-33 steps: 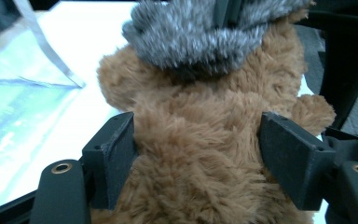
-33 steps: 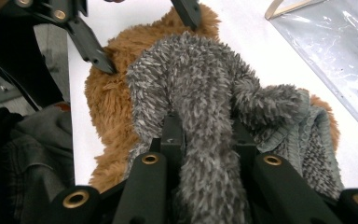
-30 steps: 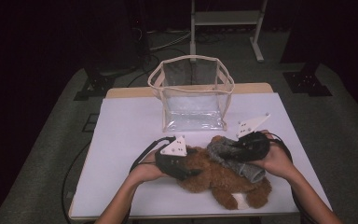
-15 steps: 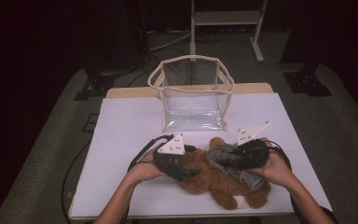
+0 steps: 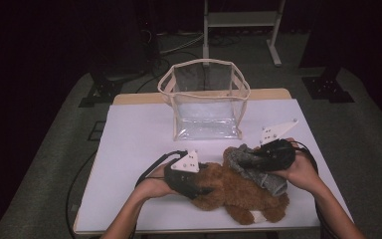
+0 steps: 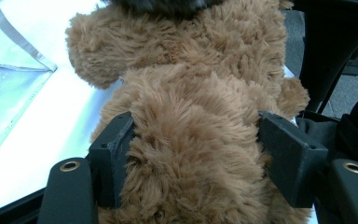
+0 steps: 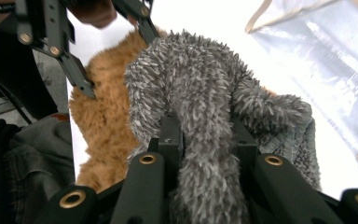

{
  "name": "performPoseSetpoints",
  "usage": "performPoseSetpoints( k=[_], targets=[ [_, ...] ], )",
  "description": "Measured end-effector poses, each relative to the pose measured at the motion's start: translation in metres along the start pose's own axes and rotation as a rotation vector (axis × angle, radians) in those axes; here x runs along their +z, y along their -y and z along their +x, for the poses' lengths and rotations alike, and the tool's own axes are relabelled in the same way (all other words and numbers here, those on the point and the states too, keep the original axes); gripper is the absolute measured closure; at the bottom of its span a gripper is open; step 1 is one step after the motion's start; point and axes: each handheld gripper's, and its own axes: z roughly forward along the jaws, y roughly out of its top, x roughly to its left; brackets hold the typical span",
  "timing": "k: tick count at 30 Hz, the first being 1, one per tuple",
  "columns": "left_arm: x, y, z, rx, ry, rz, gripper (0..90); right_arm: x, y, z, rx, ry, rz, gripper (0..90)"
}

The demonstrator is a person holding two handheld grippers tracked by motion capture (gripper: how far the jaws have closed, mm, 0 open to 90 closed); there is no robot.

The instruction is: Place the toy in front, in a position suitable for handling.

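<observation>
Two grippers work one brown plush bear [image 5: 234, 191] lying at table [image 5: 139, 134] front edge. Left gripper [image 6: 200, 154]: jaws just closing, pads sunk into bear's fur. Right gripper [image 7: 205, 140] clamped on grey fuzzy cloth [image 7: 191, 93] atop bear, w/ clear bag [image 5: 206, 99] behind.

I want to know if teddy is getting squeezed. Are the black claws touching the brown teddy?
Touching. In the left gripper view, the left gripper has both black pads pressed into the brown teddy's fur.
</observation>
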Motion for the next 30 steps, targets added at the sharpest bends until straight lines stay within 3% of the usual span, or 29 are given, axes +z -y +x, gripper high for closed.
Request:
performPoseSetpoints(
  k=[4, 7, 10, 16, 20, 22, 25, 30],
  targets=[
    [-0.003, -0.002, 0.001, 0.016, 0.015, -0.003, 28.9, 0.011, 0.011, 0.011, -0.01, -0.037, 0.006, 71.6],
    [-0.009, -0.004, 0.006, -0.004, 0.014, -0.017, 22.2, 0.011, 0.022, 0.019, -0.01, -0.021, -0.022, 72.5],
    [-0.009, -0.004, 0.009, -0.018, 0.018, -0.006, 17.2, 0.009, 0.029, 0.025, -0.011, -0.035, -0.044, 73.0],
    [0.001, 0.001, 0.013, -0.085, 0.075, 0.0, 7.0, 0.008, 0.036, 0.035, -0.024, -0.068, -0.054, 73.7],
    [0.01, 0.005, 0.014, -0.137, 0.131, 0.019, 5.9, 0.007, 0.037, 0.039, -0.037, -0.073, -0.05, 73.7],
    [0.012, 0.005, 0.012, -0.126, 0.137, 0.024, 10.1, 0.007, 0.038, 0.039, -0.035, -0.08, -0.052, 73.7],
    [0.007, 0.005, 0.011, -0.071, 0.14, 0.049, 40.1, 0.007, 0.039, 0.036, -0.021, -0.082, -0.066, 73.3],
    [0.002, -0.006, 0.011, 0.012, 0.06, 0.082, 49.7, 0.004, 0.036, 0.032, 0.003, -0.053, -0.102, 73.0]
  ],
)
